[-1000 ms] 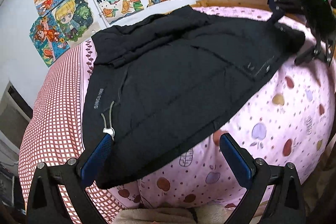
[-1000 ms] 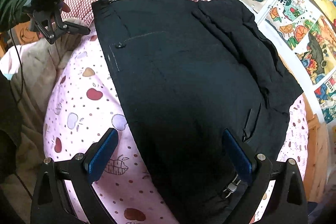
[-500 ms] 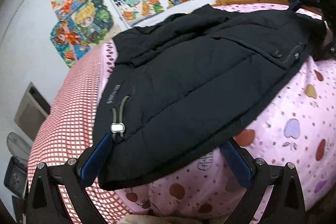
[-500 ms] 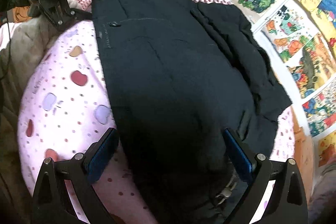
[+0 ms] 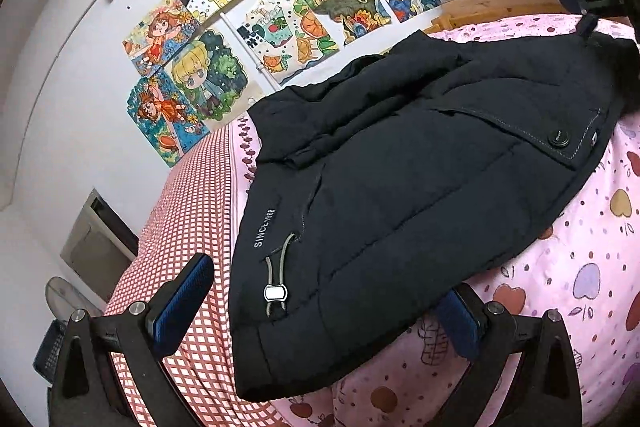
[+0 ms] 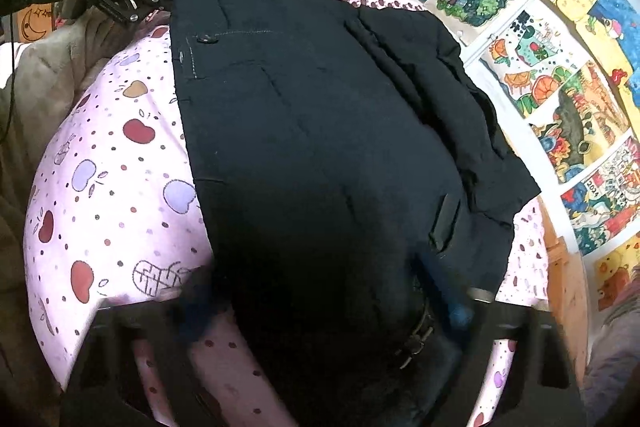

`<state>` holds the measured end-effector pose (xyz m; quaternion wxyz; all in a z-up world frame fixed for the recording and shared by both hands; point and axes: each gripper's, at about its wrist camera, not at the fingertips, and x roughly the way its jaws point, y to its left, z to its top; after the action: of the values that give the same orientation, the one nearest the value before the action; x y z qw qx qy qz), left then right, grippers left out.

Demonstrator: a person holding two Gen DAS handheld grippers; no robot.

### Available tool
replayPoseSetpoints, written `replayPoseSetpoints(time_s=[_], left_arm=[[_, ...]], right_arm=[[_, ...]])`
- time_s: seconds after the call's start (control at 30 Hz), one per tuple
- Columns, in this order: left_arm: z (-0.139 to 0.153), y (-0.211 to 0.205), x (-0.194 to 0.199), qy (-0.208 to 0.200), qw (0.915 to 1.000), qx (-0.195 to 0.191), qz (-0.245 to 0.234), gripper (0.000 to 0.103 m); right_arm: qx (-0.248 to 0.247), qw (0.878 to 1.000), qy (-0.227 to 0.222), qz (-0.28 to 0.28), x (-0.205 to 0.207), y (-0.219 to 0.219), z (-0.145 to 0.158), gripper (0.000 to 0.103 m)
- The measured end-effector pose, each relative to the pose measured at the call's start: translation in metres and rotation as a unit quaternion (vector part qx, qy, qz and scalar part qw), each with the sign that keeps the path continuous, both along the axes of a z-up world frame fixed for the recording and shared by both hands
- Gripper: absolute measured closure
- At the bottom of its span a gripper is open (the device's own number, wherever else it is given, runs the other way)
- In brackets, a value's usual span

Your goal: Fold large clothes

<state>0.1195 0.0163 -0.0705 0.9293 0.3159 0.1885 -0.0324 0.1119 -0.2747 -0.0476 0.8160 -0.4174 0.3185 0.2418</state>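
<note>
Right claw [image 6: 320, 303] closing around black quilted jacket [image 6: 320, 131] hem, seemingly not yet pinching; left claw [image 5: 320, 307] open

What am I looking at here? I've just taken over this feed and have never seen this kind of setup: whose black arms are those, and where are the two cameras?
There is no robot. A person holds a pair of hand-held tongs in each hand, and each pair carries a wide-angle camera that looks forward along its two blue-padded fingers.

The left wrist view shows the left tongs at the bottom edge; the right wrist view shows the right tongs, blurred.

A black padded jacket lies spread on a bed with a pink fruit-print cover and a red checked sheet. Children's drawings hang on the wall.

The left tongs are open, straddling the jacket's lower corner beside its drawcord toggle. The right tongs are closing with the jacket's other end between the fingers; the blur hides whether they grip yet.
</note>
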Motion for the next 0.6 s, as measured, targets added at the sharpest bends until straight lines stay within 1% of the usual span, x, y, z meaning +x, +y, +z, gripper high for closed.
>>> replayPoseSetpoints(time_s=[0.03, 0.1, 0.17, 0.23, 0.3, 0.37, 0.4, 0.5, 0.53, 0.57, 0.6], left_arm=[[-0.001, 0.000, 0.000, -0.004, 1.0000, 0.008, 0.005, 0.000], [-0.002, -0.001, -0.003, -0.018, 0.9995, 0.025, 0.011, 0.000], [0.000, -0.002, -0.005, -0.025, 0.9993, 0.025, 0.010, 0.000], [0.004, -0.003, -0.005, -0.029, 0.9993, 0.021, 0.012, 0.002], [0.010, -0.006, -0.004, -0.031, 0.9992, 0.021, 0.012, 0.007], [0.017, -0.008, 0.001, -0.025, 0.9993, 0.022, 0.014, 0.014], [0.020, -0.009, 0.002, -0.020, 0.9995, 0.018, 0.014, 0.016], [0.037, -0.008, 0.008, -0.009, 0.9999, -0.002, 0.008, 0.026], [0.043, -0.009, 0.011, -0.004, 0.9999, -0.010, 0.003, 0.033], [0.048, -0.009, 0.014, 0.001, 0.9999, -0.016, -0.002, 0.040], [0.053, -0.011, 0.016, 0.004, 0.9997, -0.022, -0.006, 0.044]], right_arm=[[0.007, 1.000, 0.002, -0.001, -0.001, -0.002, 0.001, 0.040], [0.016, 1.000, 0.001, -0.005, -0.001, -0.005, 0.003, 0.058], [0.029, 1.000, -0.002, -0.011, -0.002, -0.009, 0.006, 0.064], [0.036, 0.999, -0.003, -0.015, 0.000, -0.011, 0.008, 0.067], [0.029, 0.999, -0.012, -0.010, 0.000, -0.010, 0.010, 0.068], [0.011, 0.999, -0.030, -0.002, -0.001, -0.007, 0.014, 0.068], [0.007, 0.999, -0.041, 0.000, -0.002, -0.006, 0.018, 0.070], [0.002, 0.999, -0.053, -0.003, 0.004, -0.004, 0.029, 0.074], [0.002, 0.999, -0.053, -0.003, 0.005, -0.003, 0.032, 0.076], [0.002, 0.998, -0.056, -0.003, 0.006, -0.001, 0.036, 0.081], [-0.002, 0.998, -0.058, -0.002, 0.008, 0.000, 0.040, 0.084]])
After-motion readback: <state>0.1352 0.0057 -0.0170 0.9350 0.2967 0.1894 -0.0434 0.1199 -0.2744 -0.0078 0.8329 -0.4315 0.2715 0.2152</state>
